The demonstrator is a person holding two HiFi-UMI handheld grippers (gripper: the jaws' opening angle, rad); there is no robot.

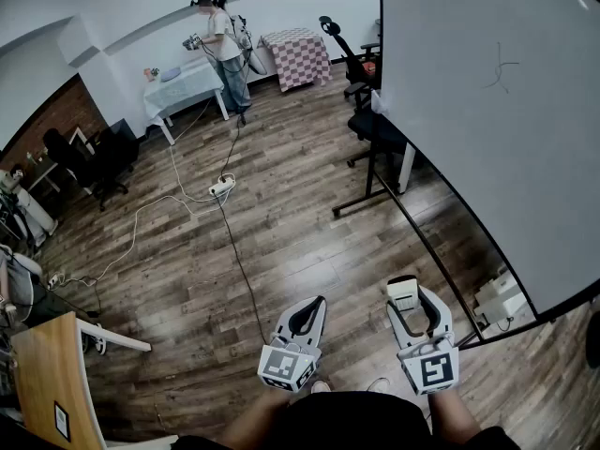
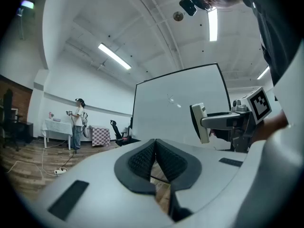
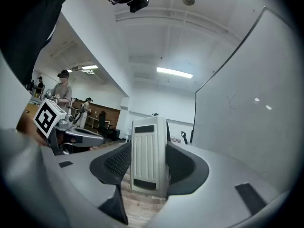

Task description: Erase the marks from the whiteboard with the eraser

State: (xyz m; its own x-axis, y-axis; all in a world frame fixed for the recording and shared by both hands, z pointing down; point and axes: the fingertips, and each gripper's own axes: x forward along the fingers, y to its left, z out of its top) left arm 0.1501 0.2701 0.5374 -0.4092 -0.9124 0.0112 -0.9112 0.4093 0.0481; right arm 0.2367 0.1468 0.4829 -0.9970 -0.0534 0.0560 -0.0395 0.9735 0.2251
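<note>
A large whiteboard [image 1: 487,111] stands at the right of the head view, with a thin dark scribble [image 1: 502,73] high on it. The scribble [image 3: 231,101] also shows faintly in the right gripper view. My right gripper [image 1: 405,300] is shut on a white eraser [image 1: 402,293], held low in front of me and apart from the board. In the right gripper view the eraser [image 3: 149,156] stands upright between the jaws. My left gripper [image 1: 307,315] is shut with nothing in it, beside the right one. The left gripper view shows the eraser [image 2: 198,122] from the side.
The whiteboard's black stand [image 1: 375,190] and an office chair [image 1: 361,68] sit by its left edge. A power strip [image 1: 221,187] and cables cross the wooden floor. A person [image 1: 225,50] stands by a far white table [image 1: 183,87]. A wooden desk corner [image 1: 47,378] is at lower left.
</note>
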